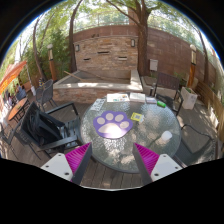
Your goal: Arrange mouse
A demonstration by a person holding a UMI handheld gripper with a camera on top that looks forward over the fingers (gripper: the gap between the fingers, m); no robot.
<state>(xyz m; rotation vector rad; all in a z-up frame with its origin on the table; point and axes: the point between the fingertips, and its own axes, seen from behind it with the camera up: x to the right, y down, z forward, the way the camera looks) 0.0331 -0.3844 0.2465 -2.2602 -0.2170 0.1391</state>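
- My two fingers carry bright magenta pads.
- The round glass table shows grey-green, see-through.
- A purple and white paw-print mouse mat lies at its middle.
- Red-brown brick wall beyond.

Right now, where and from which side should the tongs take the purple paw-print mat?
On the paw-print mat, probably the near edge, coming in low from the side of the tongs. It lies flat on the round glass table, offering only a thin rim. The tongs stand open, short of it.
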